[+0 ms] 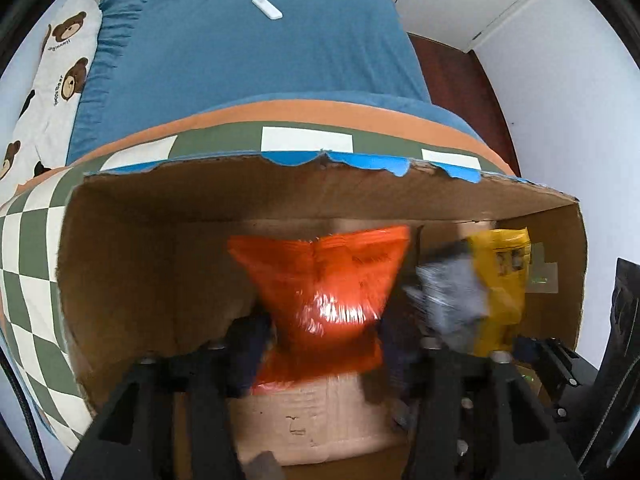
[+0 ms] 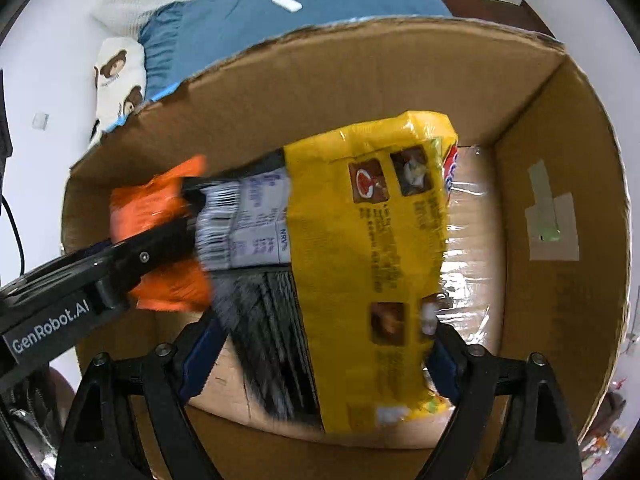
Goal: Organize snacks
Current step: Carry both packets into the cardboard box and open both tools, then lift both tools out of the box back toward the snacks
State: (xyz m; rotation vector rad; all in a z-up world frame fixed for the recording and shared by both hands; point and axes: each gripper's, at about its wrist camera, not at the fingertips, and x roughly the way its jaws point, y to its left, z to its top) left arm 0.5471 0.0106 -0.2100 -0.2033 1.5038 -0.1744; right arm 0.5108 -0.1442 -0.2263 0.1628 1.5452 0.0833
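An open cardboard box [image 1: 120, 264] fills both views, and both grippers point down into it. In the left wrist view a shiny orange snack bag [image 1: 320, 272] hangs blurred between the fingers of my left gripper [image 1: 322, 332], whose jaws stand apart around its narrow waist without a clear pinch. In the right wrist view a yellow snack bag [image 2: 360, 220] overlaps a grey and black bag [image 2: 248, 220]. Both lie blurred between the wide-spread fingers of my right gripper [image 2: 324, 328]. The orange bag [image 2: 152, 200] shows at the left there, with a left finger [image 2: 152, 252] across it.
The box [image 2: 560, 160] stands on a green and white checked blanket [image 1: 24, 260] at the foot of a bed with a blue sheet [image 1: 240, 60]. A small white remote [image 1: 267, 8] lies on the sheet and a bear-print pillow [image 1: 60, 60] at its left. Clear tape shines on the box floor [image 2: 468, 240].
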